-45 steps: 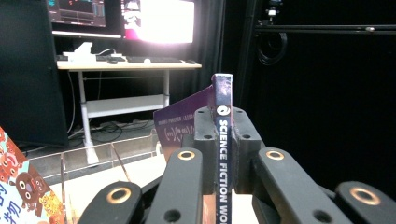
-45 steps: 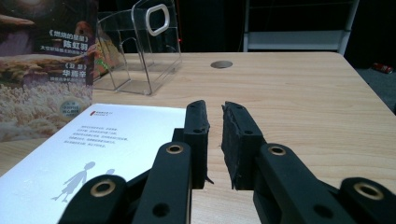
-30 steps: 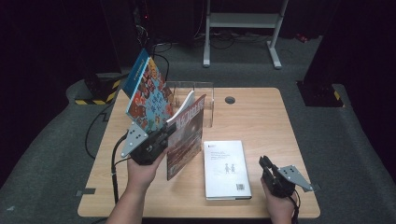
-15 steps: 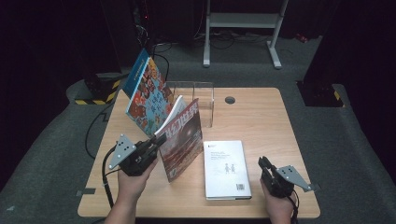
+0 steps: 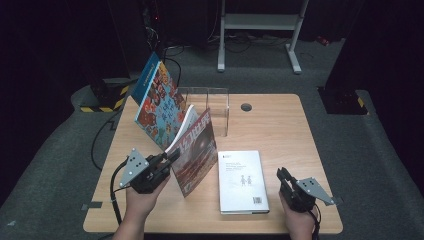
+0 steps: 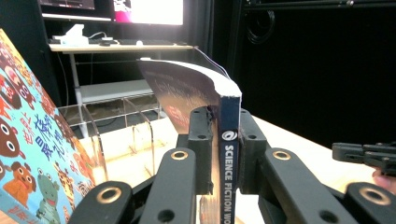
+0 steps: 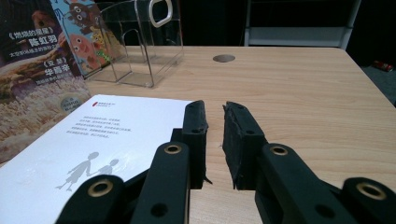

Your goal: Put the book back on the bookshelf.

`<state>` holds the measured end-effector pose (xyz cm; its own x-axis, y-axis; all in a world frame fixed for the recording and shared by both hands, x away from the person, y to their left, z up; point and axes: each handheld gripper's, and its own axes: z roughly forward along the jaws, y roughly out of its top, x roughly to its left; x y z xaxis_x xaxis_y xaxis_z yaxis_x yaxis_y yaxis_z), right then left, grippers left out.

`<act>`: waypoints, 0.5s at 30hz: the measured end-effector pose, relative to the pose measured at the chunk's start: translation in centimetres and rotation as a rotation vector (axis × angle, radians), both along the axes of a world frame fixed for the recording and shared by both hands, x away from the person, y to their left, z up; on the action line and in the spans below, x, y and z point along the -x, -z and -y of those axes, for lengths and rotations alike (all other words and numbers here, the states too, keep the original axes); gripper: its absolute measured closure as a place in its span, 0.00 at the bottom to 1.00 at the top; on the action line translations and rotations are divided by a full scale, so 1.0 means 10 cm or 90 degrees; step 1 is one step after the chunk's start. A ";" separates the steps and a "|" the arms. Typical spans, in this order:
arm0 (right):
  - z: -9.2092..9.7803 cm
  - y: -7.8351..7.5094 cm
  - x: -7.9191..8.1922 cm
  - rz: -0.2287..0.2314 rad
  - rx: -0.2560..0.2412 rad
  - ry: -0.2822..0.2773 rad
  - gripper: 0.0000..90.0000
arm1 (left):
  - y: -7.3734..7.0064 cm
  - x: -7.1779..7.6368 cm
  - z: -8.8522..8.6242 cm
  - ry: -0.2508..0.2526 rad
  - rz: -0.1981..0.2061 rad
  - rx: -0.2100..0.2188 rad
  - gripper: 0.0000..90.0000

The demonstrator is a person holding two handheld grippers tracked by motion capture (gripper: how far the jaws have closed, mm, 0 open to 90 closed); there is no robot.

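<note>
My left gripper (image 6: 219, 154) has its fingers clamped on the science fiction book (image 5: 196, 152) spine, book tilted on the tabletop (image 5: 280, 125). My right gripper (image 7: 214, 140) rests beside the white book (image 5: 242, 181), fingers slightly apart.

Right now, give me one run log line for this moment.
left tool: shut on red book spine, book tilted | right tool: open, idle by white book | rack: behind
</note>
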<state>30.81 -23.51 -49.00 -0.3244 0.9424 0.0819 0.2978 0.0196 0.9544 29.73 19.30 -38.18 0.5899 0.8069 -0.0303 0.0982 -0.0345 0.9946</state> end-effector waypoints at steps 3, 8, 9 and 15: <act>0.00 0.00 0.00 -0.003 -0.001 -0.003 0.86 | 0.00 0.01 0.02 -0.005 0.004 -0.009 0.88; -0.01 0.02 -0.01 -0.006 0.001 -0.002 0.86 | 0.01 0.01 0.09 -0.014 0.006 -0.034 0.85; -0.01 0.02 -0.01 -0.006 0.001 -0.002 0.85 | 0.02 0.01 0.11 -0.015 0.005 -0.035 0.84; -0.02 0.02 -0.01 -0.008 0.003 -0.005 0.85 | 0.05 0.00 0.19 -0.025 0.007 -0.061 0.83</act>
<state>30.91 -23.35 -49.20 -0.3309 0.9401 0.0821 0.3102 0.0262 0.9503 29.77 17.40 -38.70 0.5576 0.8284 0.0540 0.0908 -0.1255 0.9879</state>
